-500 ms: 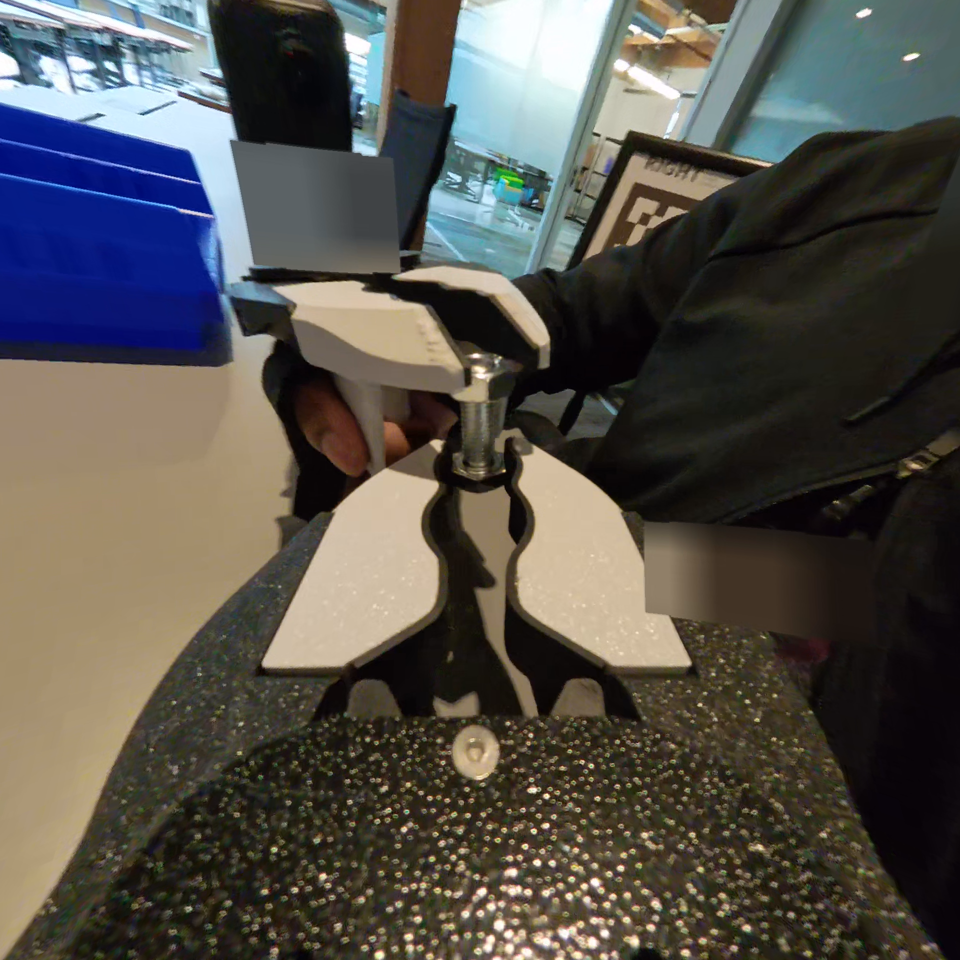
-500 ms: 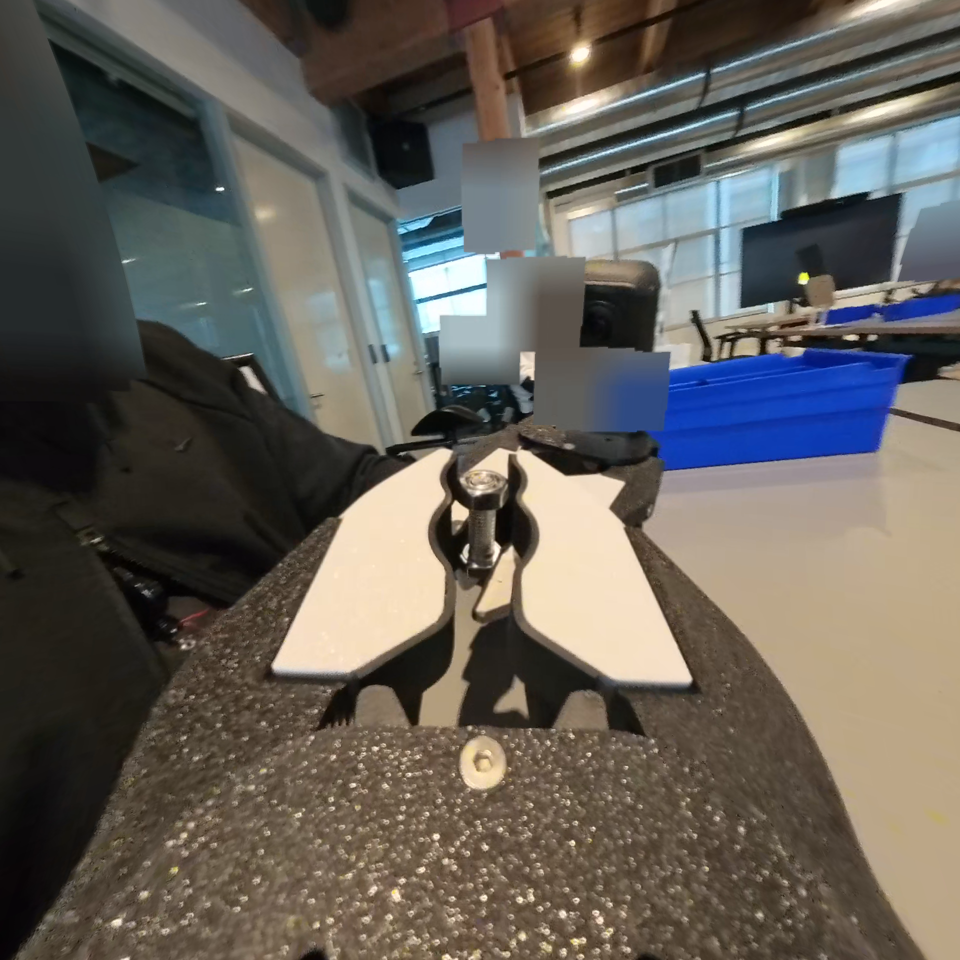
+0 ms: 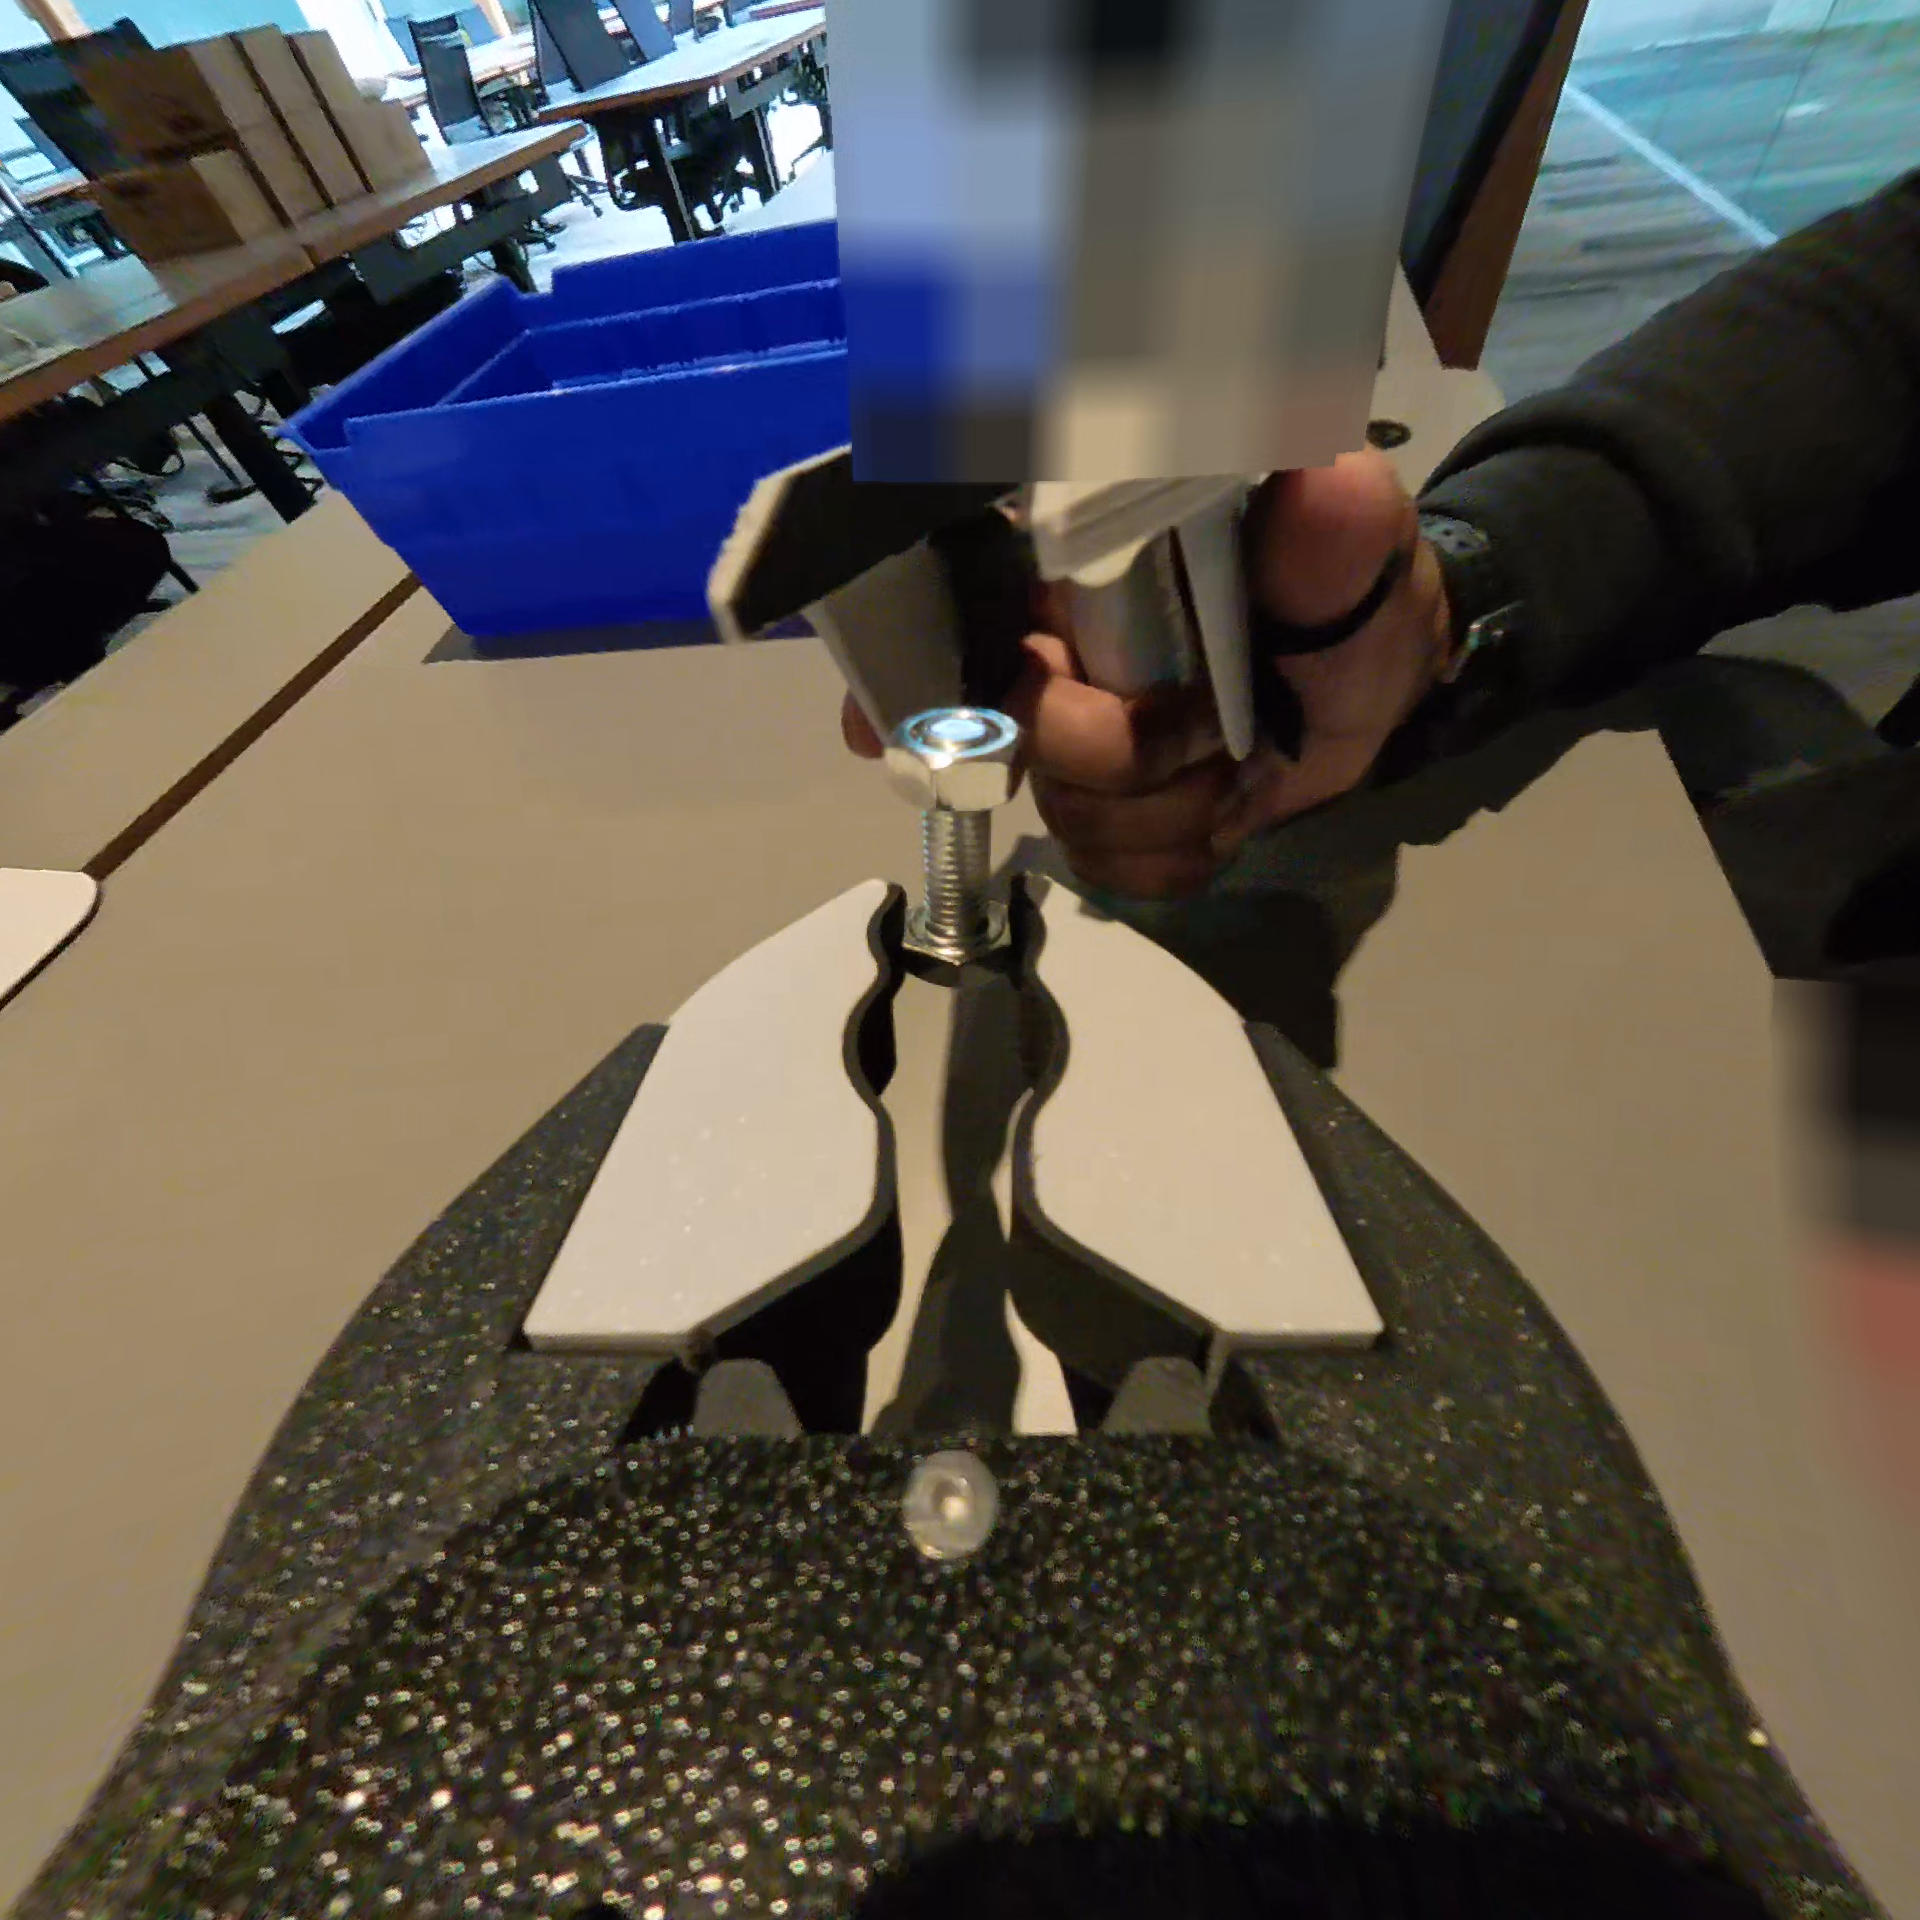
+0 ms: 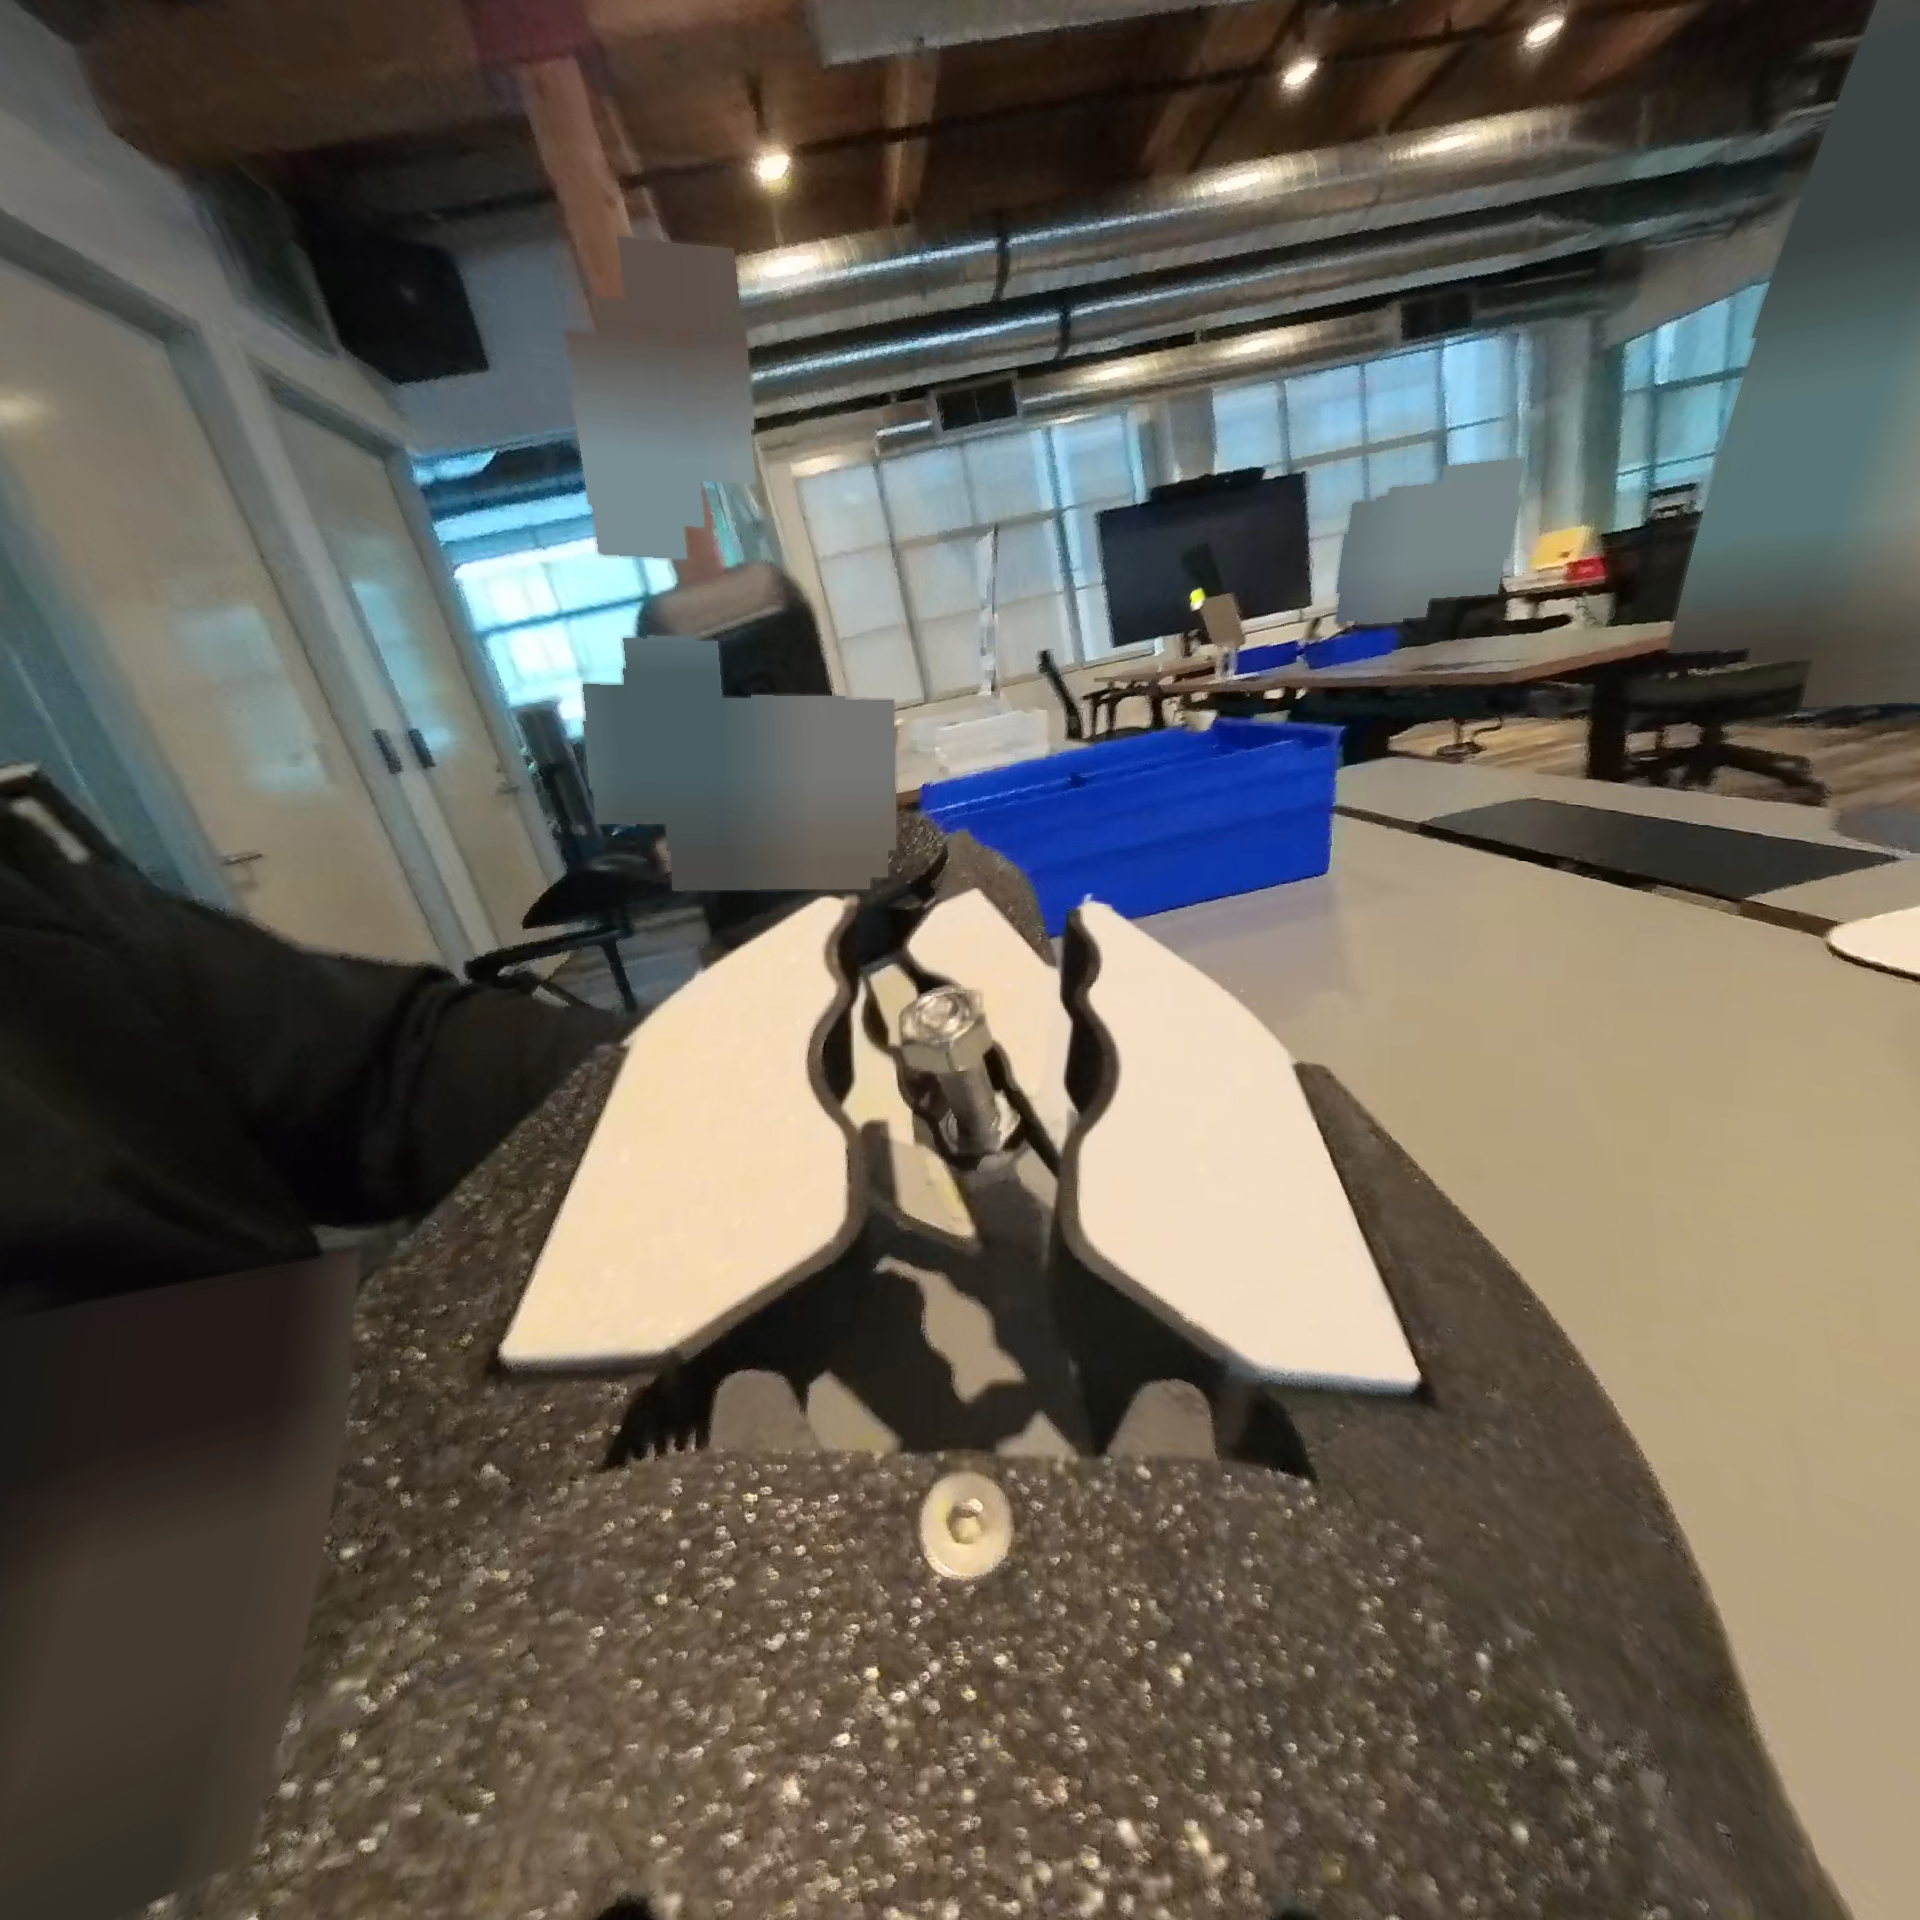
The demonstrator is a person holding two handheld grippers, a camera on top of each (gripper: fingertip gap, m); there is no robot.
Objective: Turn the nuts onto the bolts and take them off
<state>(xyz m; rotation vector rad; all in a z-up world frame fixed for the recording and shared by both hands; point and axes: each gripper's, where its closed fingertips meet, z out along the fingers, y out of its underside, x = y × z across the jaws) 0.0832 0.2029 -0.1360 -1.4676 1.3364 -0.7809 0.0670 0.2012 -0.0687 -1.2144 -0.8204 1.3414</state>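
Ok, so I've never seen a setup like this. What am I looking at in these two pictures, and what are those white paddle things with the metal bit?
There is no robot here. A person holds a two-finger gripper in each hand, and each has a camera looking along its white fingers. The left camera's picture shows the left gripper shut on a nut. A bolt stands up from the nut, and beyond it a hand holds the other gripper. The right camera's picture shows the right gripper open around the bolt's head. A blue bin sits on the grey table.
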